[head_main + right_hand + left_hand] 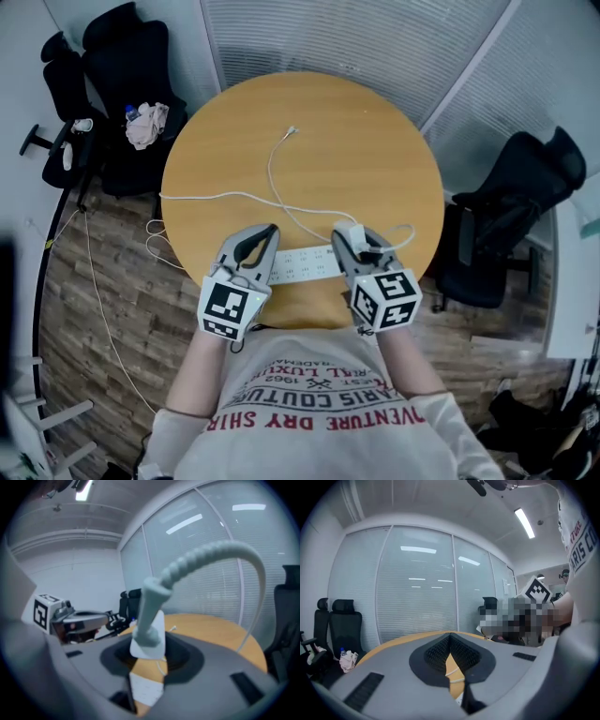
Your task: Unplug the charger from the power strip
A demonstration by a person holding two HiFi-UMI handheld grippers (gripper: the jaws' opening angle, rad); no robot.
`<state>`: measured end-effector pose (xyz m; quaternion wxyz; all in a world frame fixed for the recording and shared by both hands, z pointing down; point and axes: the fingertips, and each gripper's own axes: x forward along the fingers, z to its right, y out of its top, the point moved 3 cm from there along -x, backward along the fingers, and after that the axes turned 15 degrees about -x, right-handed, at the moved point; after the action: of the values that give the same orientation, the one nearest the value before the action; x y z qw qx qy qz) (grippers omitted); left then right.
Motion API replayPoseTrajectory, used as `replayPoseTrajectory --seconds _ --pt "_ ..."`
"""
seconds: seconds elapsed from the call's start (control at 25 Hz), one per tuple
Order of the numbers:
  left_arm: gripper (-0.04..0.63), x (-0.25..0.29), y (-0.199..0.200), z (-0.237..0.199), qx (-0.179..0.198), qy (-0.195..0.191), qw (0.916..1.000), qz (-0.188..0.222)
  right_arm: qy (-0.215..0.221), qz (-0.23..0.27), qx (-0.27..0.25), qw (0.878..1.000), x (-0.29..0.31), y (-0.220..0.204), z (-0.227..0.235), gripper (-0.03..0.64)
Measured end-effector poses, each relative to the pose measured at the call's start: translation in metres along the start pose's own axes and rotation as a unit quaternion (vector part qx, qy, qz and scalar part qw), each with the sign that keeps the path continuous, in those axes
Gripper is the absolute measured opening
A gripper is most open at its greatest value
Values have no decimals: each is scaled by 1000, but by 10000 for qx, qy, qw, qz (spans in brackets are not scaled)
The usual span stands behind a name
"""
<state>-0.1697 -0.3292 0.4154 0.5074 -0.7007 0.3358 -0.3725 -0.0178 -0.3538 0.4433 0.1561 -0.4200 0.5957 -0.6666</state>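
Note:
A white power strip (302, 265) lies at the near edge of a round wooden table (366, 141). My right gripper (349, 234) is shut on the white charger (356, 232), held above the strip's right end. In the right gripper view the charger (152, 639) sits between the jaws, its thick cable (211, 555) arching up and right, and the strip (146, 690) shows below it. The charger's cable (281, 202) trails across the table. My left gripper (270, 231) hovers over the strip's left end, shut and empty; in the left gripper view its jaws meet at the tip (450, 637).
Black office chairs (122, 66) stand at the far left, with a cloth and a bottle (145, 124) on one. Another black chair (511, 216) stands at the right. A white cord (94, 281) runs over the wood floor. Glass walls with blinds lie beyond the table.

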Motion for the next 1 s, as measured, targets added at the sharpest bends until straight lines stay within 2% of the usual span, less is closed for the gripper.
replayPoseTrajectory --seconds 0.16,0.36,0.6,1.0 --pt "32 -17 23 1 -118 178 9982 567 43 374 -191 9991 -9 16 1 155" --pt "32 -32 32 -1 -173 271 9961 827 39 578 -342 9977 -15 25 -2 155" --pt "32 -32 31 0 -230 289 9959 827 56 589 -526 9969 -14 24 -4 155" --pt "32 -27 27 4 -232 232 9970 700 -26 700 -480 9964 -16 28 -2 155"
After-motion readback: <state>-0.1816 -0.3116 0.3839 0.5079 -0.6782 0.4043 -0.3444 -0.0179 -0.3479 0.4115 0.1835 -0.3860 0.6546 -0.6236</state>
